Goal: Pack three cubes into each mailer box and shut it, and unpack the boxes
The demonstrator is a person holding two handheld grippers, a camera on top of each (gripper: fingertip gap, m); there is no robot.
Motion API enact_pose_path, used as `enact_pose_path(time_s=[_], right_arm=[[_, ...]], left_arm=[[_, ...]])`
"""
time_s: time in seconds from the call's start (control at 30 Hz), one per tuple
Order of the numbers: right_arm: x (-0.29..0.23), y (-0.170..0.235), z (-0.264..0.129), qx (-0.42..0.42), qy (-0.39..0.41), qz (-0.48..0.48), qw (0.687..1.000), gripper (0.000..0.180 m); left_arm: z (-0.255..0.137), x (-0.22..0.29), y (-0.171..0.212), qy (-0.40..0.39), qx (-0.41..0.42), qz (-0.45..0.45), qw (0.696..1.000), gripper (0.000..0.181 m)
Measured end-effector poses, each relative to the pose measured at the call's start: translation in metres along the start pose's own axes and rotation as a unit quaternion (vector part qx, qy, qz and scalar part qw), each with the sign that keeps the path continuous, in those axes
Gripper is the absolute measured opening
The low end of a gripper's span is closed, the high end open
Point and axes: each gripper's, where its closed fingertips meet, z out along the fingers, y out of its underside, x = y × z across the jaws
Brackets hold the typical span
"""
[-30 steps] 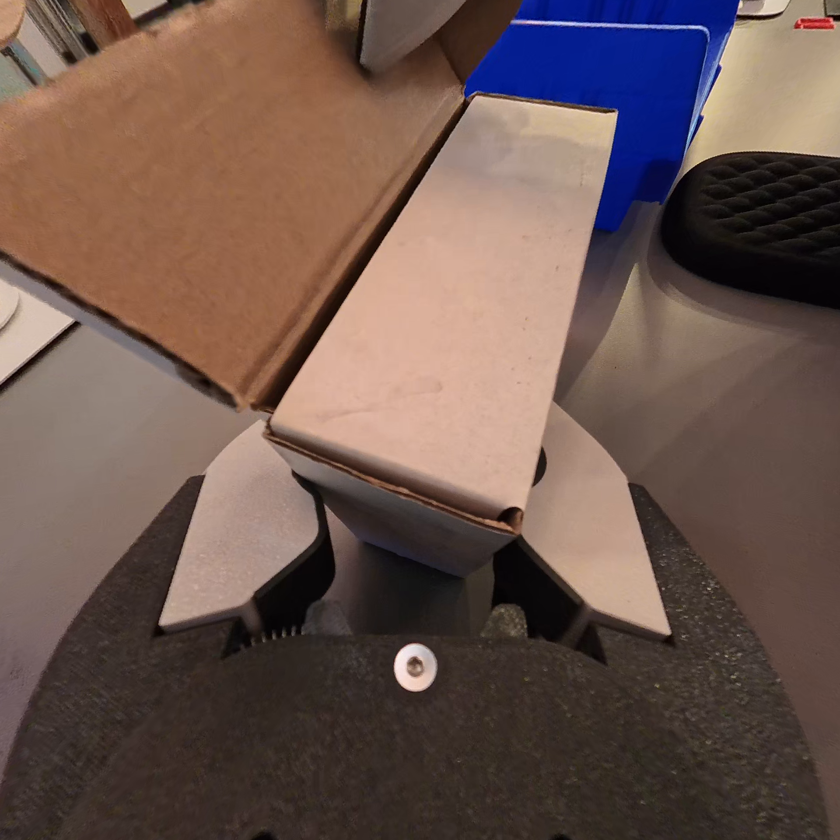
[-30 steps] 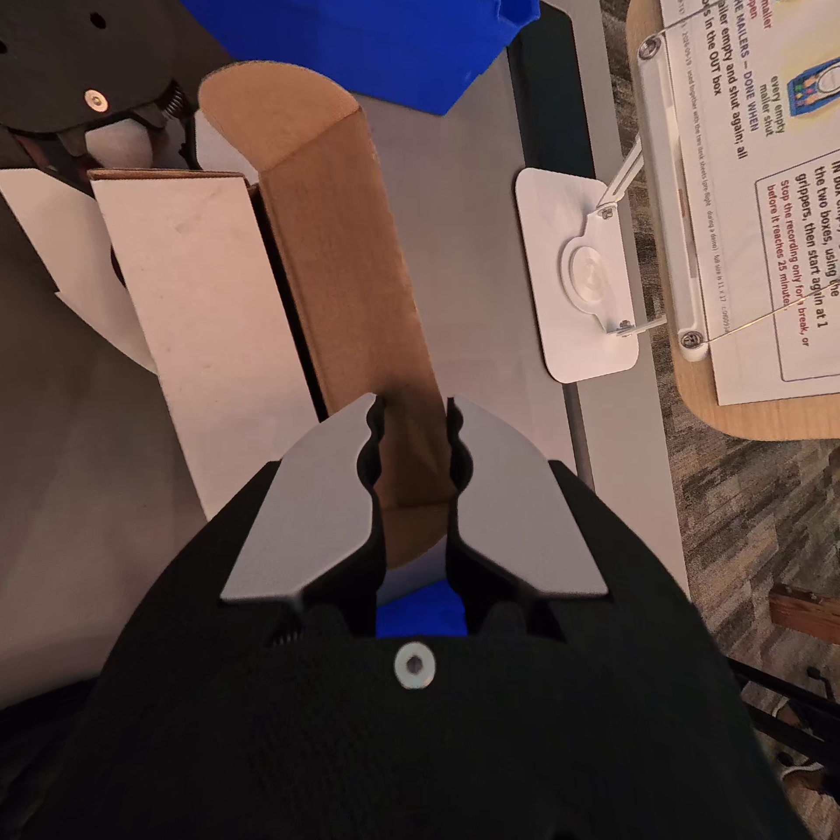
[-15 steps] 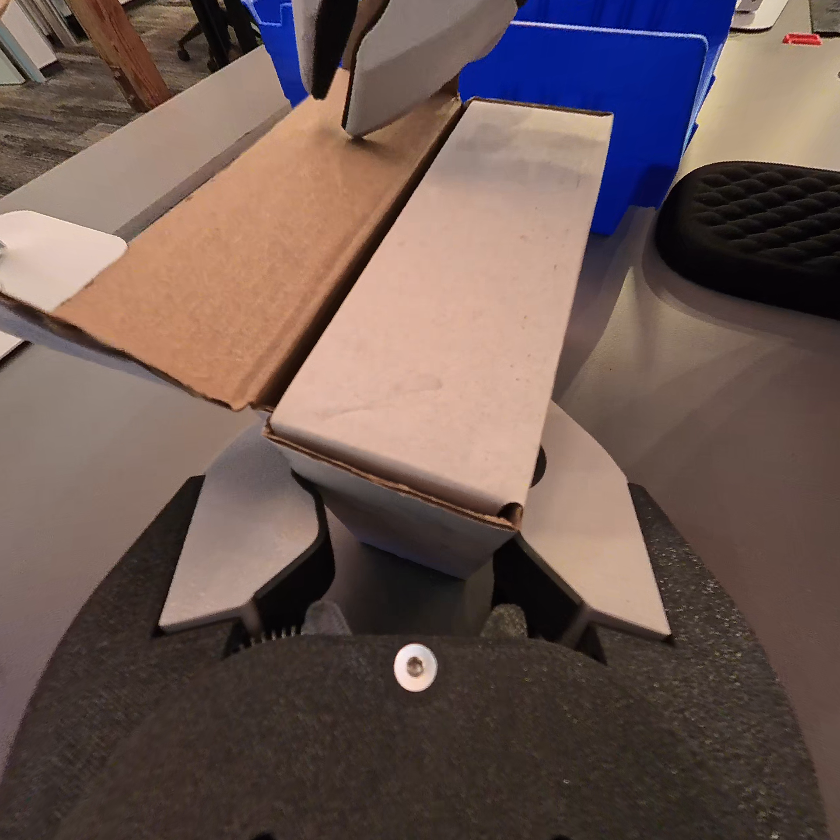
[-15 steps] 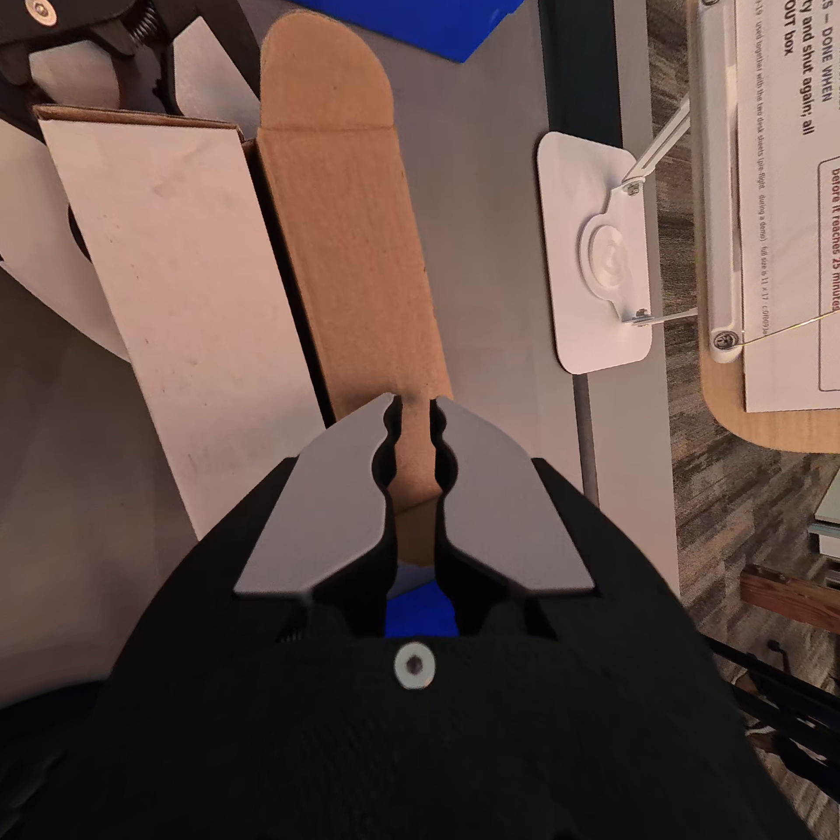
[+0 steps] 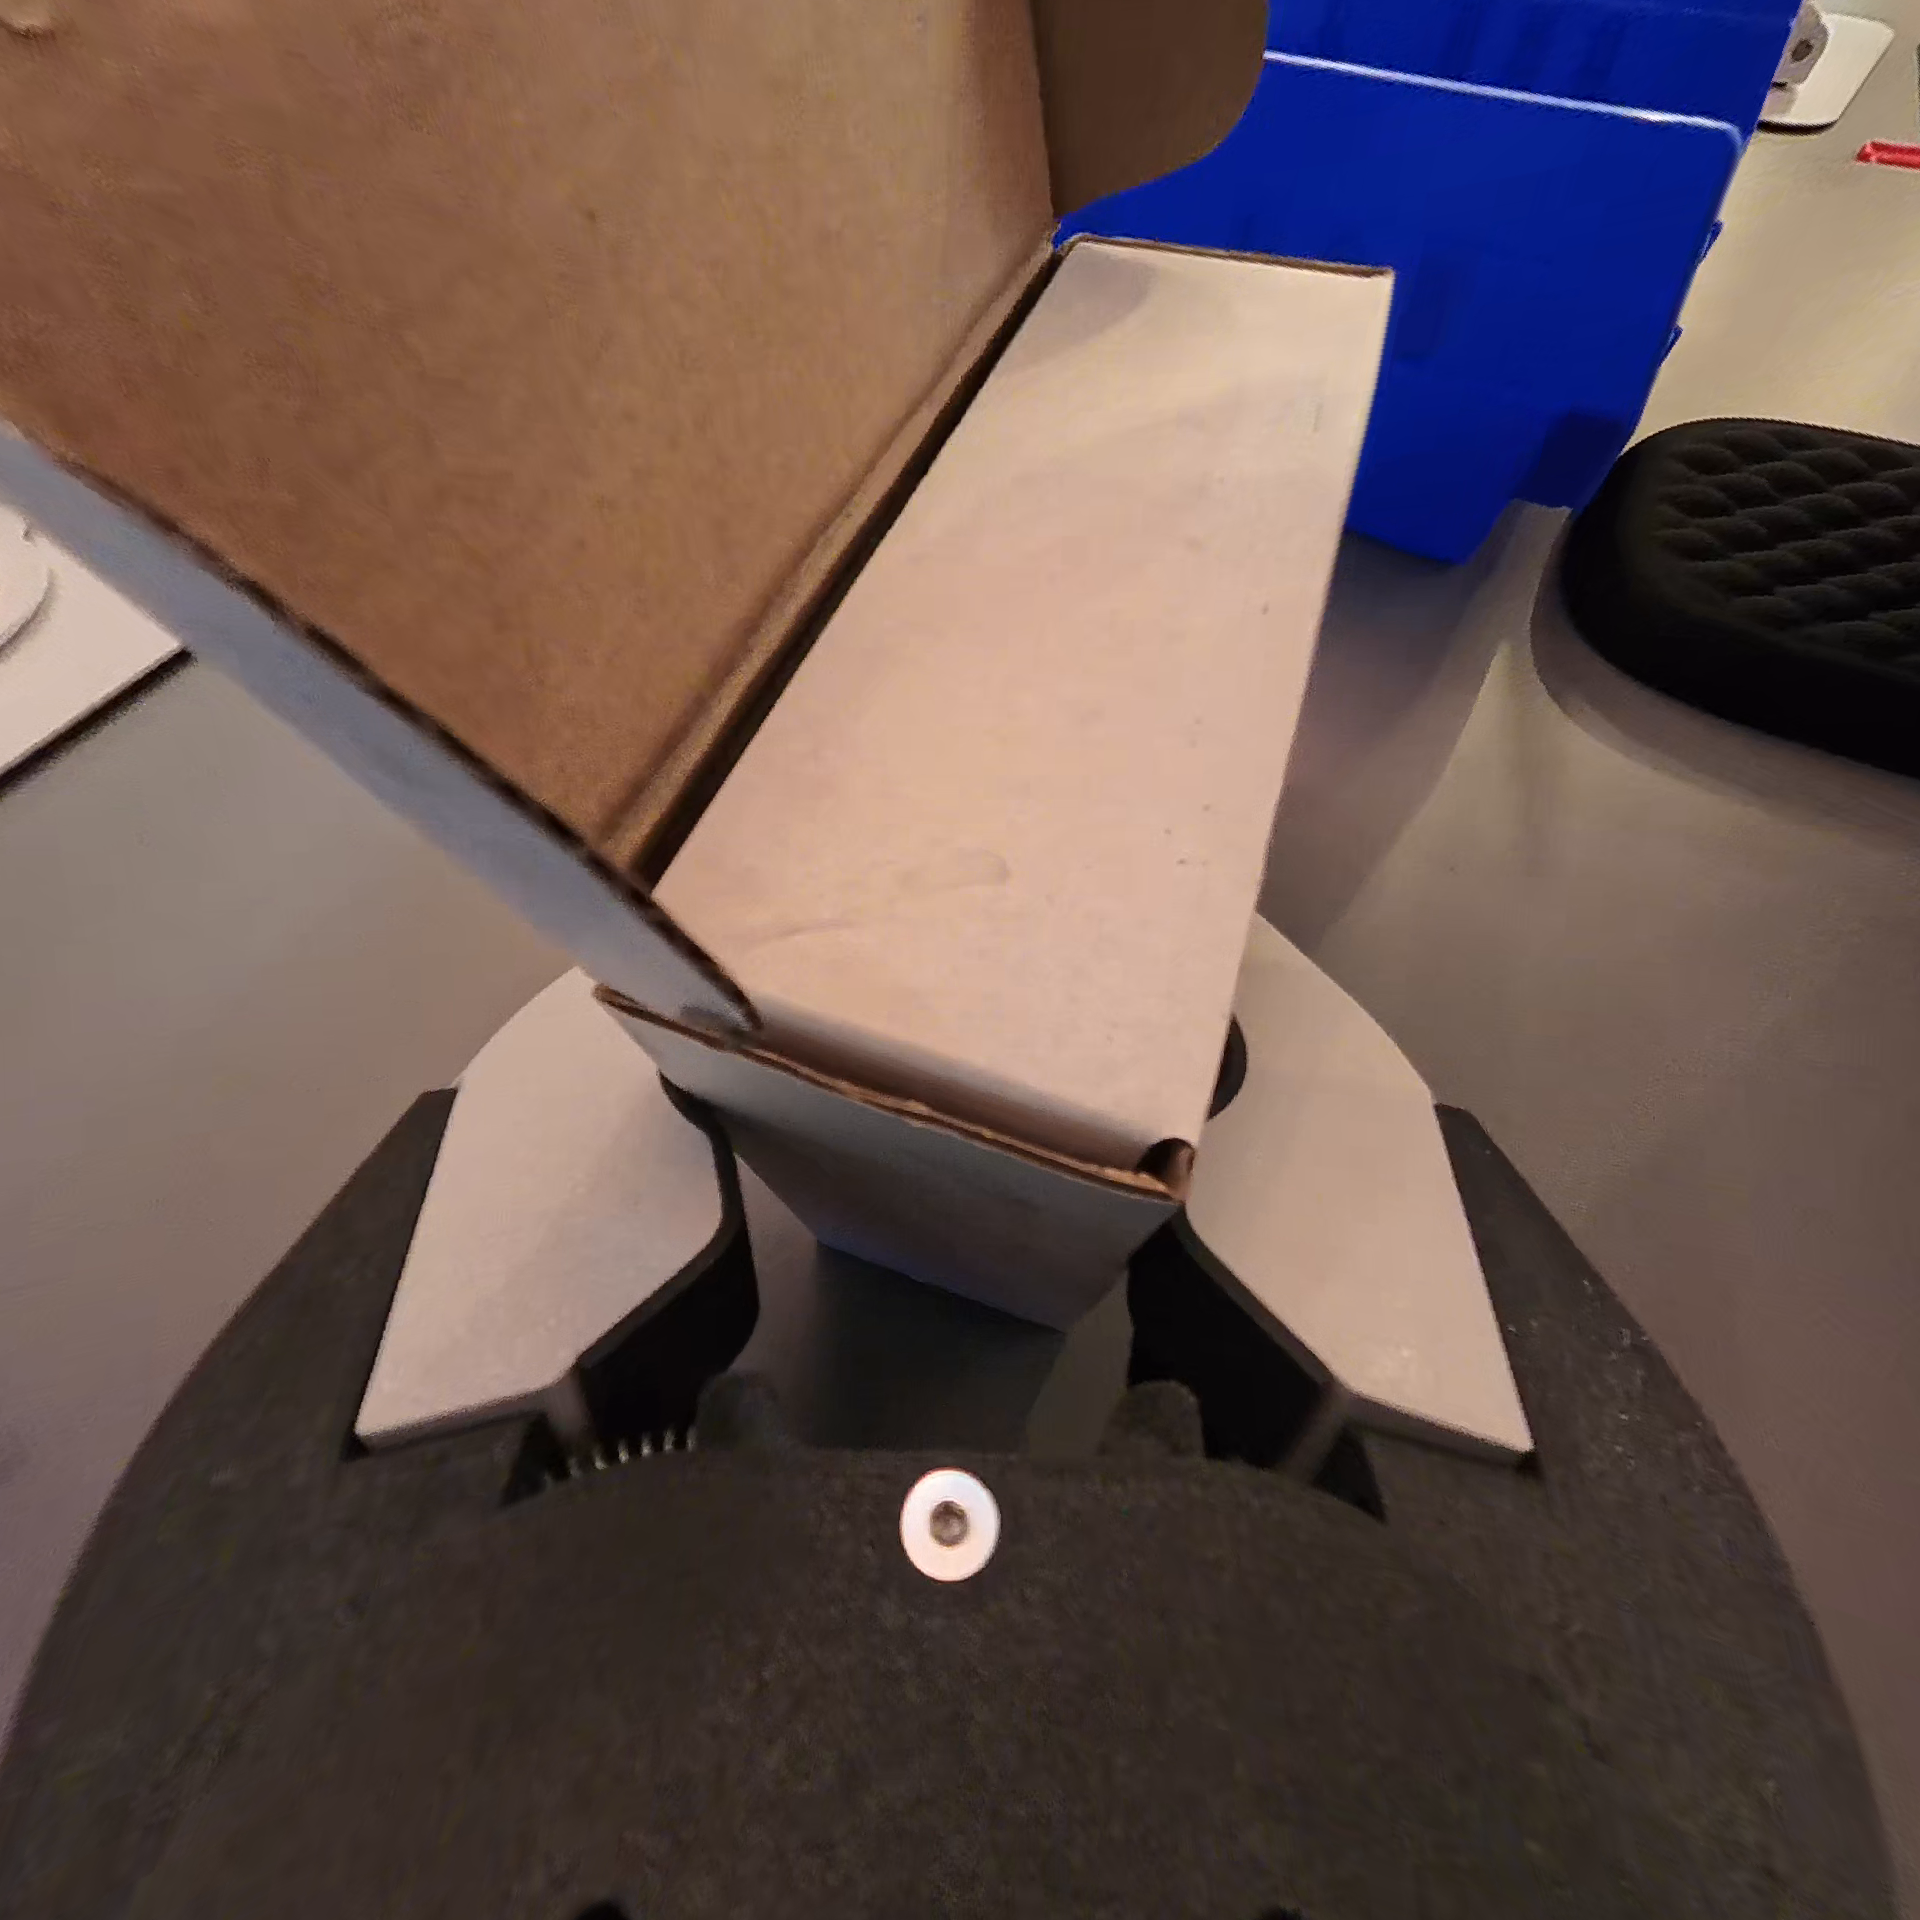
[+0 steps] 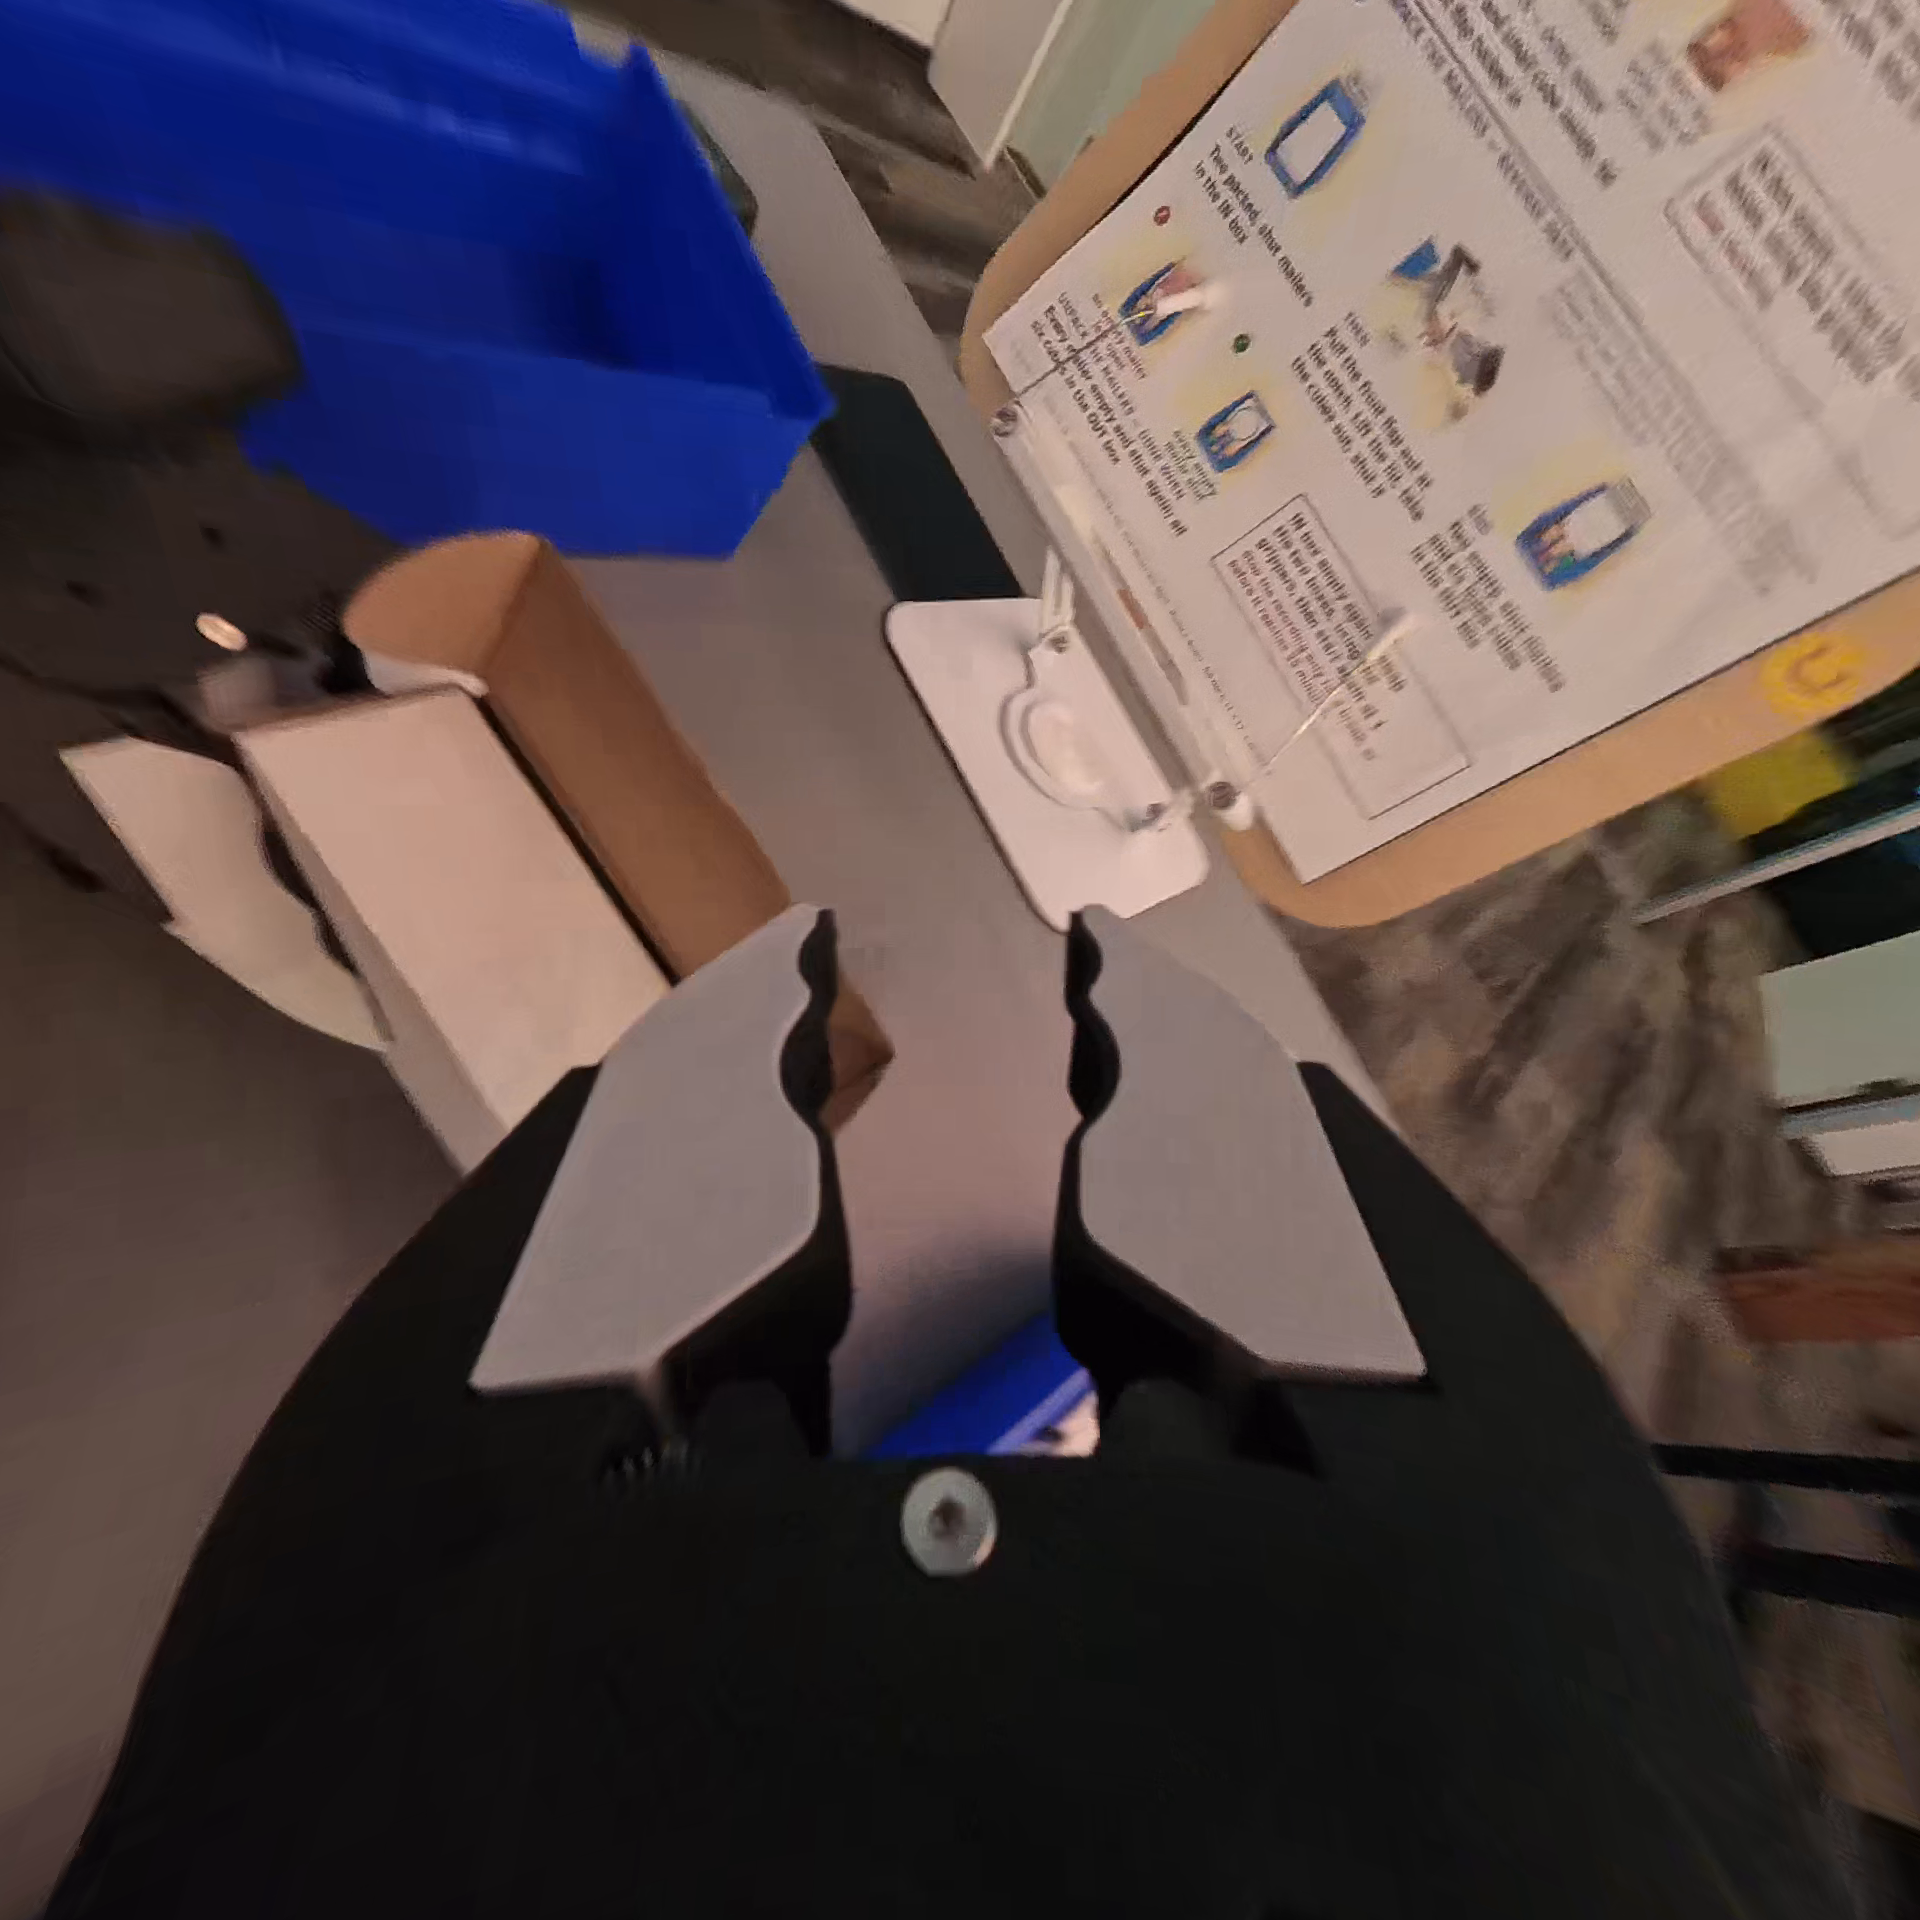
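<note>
Cardboard mailer box is sitting clamped in the left gripper; right gripper is hovering, fingers parted, holding nothing.

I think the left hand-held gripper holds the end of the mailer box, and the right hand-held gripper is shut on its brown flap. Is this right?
Not quite. The left hand-held gripper does hold the end of the mailer box, but the right hand-held gripper is open and off the brown flap, as the right wrist view shows.

Printed instruction sheet on a wooden board, its writing perhaps too blurred.
</note>
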Motion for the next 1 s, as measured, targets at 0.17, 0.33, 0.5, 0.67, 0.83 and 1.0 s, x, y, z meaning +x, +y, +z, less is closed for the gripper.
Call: enact_pose_path(time_s=[0.17,0.33,0.5,0.67,0.83,1.0], right_arm=[[-0.065,0.02,-0.007,0.007,-0.118,-0.036,0.992,0.046],[-0.111,0.044,0.003,-0.024,-0.15,-0.07,0.986,0.046],[-0.12,0.054,0.02,-0.078,-0.108,-0.116,0.984,0.047],[-0.12,0.06,0.026,-0.079,-0.067,-0.116,0.988,0.047],[-0.12,0.062,0.029,-0.058,-0.015,-0.148,0.987,0.049],[-0.12,0.062,0.03,-0.058,0.001,-0.151,0.987,0.05]], left_arm=[[0.002,0.004,-0.001,0.038,0.0,0.018,0.999,0.09],[0.0,0.008,0.0,0.054,0.0,0.024,0.998,0.091],[-0.005,0.006,0.006,0.034,-0.019,-0.006,0.999,0.105],[-0.048,-0.011,-0.031,-0.017,0.064,-0.089,0.994,0.106],[-0.11,-0.007,-0.091,-0.009,0.166,-0.085,0.982,0.073],[-0.085,-0.016,-0.112,0.012,-0.096,0.135,0.986,0.066]])
